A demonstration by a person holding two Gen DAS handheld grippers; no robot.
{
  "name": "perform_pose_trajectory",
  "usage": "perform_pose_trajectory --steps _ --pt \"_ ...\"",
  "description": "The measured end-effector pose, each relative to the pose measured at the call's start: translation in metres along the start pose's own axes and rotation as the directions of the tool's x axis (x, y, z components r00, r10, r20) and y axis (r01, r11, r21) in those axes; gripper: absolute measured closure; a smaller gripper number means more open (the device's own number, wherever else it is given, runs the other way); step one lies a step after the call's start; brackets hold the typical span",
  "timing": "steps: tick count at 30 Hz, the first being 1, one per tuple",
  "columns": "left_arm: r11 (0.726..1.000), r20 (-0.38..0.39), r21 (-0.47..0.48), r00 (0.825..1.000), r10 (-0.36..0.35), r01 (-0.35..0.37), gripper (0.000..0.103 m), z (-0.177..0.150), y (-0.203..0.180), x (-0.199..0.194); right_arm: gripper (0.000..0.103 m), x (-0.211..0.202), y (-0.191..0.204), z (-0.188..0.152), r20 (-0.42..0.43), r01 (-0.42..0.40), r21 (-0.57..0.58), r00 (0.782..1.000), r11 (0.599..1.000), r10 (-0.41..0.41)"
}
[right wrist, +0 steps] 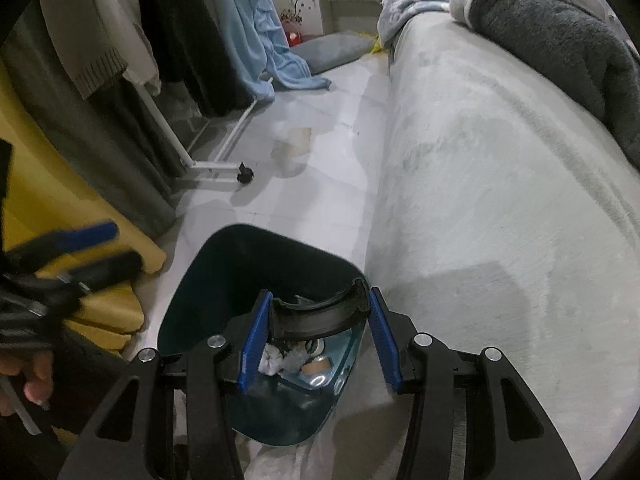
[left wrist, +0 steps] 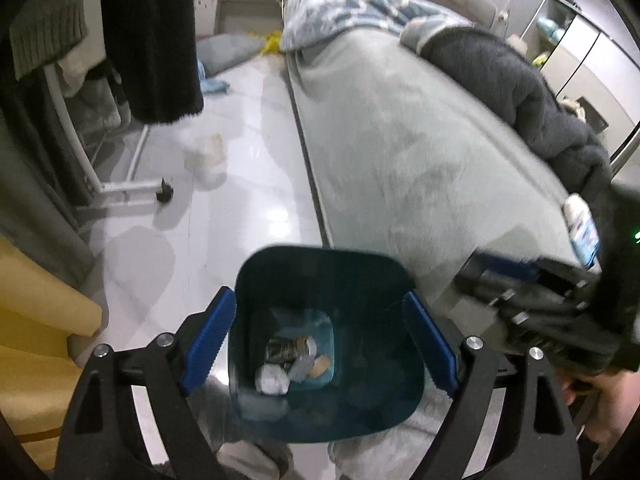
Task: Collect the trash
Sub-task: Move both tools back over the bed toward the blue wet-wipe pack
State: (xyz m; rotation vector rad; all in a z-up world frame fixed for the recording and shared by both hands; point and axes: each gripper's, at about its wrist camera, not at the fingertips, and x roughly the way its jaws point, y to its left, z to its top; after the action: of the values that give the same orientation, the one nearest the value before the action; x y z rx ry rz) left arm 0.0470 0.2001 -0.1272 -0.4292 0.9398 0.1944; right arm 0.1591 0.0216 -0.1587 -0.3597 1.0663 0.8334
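A dark teal trash bin (left wrist: pixel 320 264) stands on the floor beside the bed; it also shows in the right wrist view (right wrist: pixel 224 256). Inside lie a crumpled white tissue (left wrist: pixel 272 380), a can (left wrist: pixel 286 350) and other scraps. My left gripper (left wrist: pixel 320 340) is open and empty, hovering over the bin mouth. My right gripper (right wrist: pixel 316 340) is shut on a curved black plastic piece (right wrist: pixel 316 314) and holds it over the bin's right side. The right gripper also shows blurred at the right of the left view (left wrist: pixel 520 280).
A grey bed (right wrist: pixel 500 160) with a dark blanket (right wrist: pixel 560 40) fills the right. A clothes rack (right wrist: pixel 224 148) with hanging clothes stands left, on a white tiled floor (left wrist: pixel 248 168). A translucent cup (left wrist: pixel 208 152) sits on the floor. A yellow cushion (right wrist: pixel 60 200) lies at left.
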Motion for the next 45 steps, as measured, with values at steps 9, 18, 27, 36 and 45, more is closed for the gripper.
perform_pose_trajectory --steps 9,18,27,36,45 --pt "0.998 0.187 0.055 0.982 -0.015 0.005 0.016 0.012 -0.017 -0.031 0.054 0.006 0.003 0.000 -0.019 0.021 -0.012 1.000 1.000 -0.022" --pt "0.991 0.357 0.132 0.933 -0.045 -0.002 0.016 0.020 -0.042 -0.073 0.045 0.005 0.008 0.000 -0.014 0.007 -0.025 1.000 1.000 -0.007" --pt "0.982 0.492 0.191 0.865 -0.093 -0.004 0.008 0.026 -0.074 -0.111 0.029 -0.020 0.015 0.000 0.044 -0.032 -0.051 0.998 0.998 0.034" --pt "0.975 0.535 0.224 0.836 -0.117 -0.007 0.006 0.027 -0.098 -0.125 0.021 -0.063 0.000 -0.006 0.146 -0.027 -0.073 0.988 0.997 0.038" --pt "0.955 0.531 0.295 0.828 -0.180 0.019 0.004 0.026 -0.130 -0.126 0.014 -0.113 -0.024 -0.016 0.279 0.037 -0.076 0.960 0.996 -0.014"
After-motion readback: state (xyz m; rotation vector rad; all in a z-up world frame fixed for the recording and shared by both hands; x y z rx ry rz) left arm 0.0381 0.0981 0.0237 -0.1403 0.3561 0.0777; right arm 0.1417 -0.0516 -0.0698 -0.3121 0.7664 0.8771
